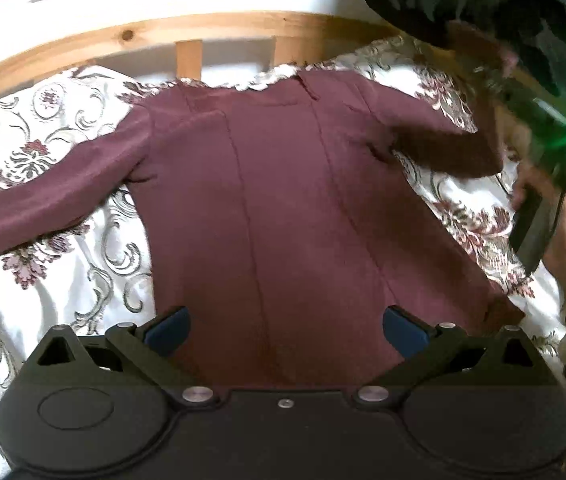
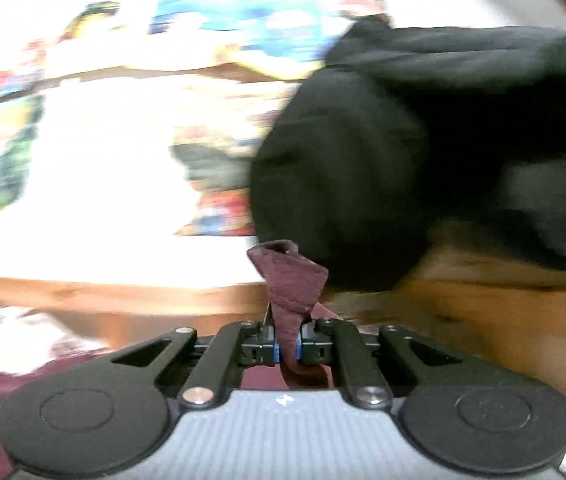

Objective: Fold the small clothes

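A maroon long-sleeved top lies spread flat on a floral bedspread, hem toward me, sleeves out to both sides. My left gripper is open and empty, its blue-padded fingers hovering over the hem. My right gripper is shut on a maroon sleeve end and holds it lifted; the cuff sticks up past the fingers. In the left wrist view the right gripper's body shows at the far right by the right sleeve.
A wooden bed frame runs behind the top, with a white wall with colourful pictures beyond. A dark garment pile sits at the upper right. The right wrist view is motion-blurred.
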`<action>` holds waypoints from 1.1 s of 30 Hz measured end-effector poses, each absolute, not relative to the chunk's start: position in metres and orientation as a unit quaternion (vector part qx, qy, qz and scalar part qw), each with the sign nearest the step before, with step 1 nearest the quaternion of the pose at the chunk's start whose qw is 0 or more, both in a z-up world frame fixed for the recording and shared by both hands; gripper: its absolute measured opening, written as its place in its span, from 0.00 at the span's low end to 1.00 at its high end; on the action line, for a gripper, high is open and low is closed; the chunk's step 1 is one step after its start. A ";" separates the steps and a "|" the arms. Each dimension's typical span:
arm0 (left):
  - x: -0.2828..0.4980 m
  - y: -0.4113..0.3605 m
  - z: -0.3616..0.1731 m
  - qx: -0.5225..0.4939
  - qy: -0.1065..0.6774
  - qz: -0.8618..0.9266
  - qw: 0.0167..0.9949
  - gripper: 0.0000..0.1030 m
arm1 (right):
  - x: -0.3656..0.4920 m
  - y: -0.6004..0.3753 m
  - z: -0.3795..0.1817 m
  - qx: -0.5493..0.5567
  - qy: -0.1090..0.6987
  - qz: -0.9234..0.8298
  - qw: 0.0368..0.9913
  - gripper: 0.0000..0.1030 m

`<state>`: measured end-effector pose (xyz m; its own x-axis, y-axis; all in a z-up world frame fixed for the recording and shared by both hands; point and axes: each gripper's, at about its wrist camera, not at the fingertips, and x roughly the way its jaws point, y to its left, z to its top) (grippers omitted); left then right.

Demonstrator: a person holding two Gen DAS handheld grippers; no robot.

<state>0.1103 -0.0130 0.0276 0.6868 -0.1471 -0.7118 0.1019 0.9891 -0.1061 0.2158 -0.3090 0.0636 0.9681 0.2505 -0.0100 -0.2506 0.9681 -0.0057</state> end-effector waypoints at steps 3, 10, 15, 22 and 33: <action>0.108 -0.006 0.029 -0.044 0.383 -0.065 0.920 0.99 | 0.203 -0.283 0.053 -0.049 0.005 0.194 0.980 0.08; 0.102 0.009 0.033 -0.101 0.348 -0.071 0.929 0.99 | 0.169 -0.247 0.023 -0.127 0.031 0.314 0.940 0.08; 0.099 0.017 0.038 -0.124 0.323 -0.055 0.936 0.99 | 0.157 -0.231 0.012 -0.146 0.059 0.356 0.921 0.08; 0.099 0.019 0.038 -0.128 0.316 -0.045 0.939 0.99 | 0.154 -0.213 -0.007 -0.188 0.130 0.401 0.887 0.10; 0.110 0.021 0.034 -0.160 0.304 -0.020 0.939 0.99 | 0.130 -0.229 -0.018 -0.243 0.260 0.535 0.766 0.88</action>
<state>0.1097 0.0210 0.0344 0.8142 -0.1355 -0.5645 -0.0590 0.9480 -0.3127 0.1305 -0.2288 -0.0182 0.2928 0.6933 -0.6585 -0.9460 0.3103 -0.0940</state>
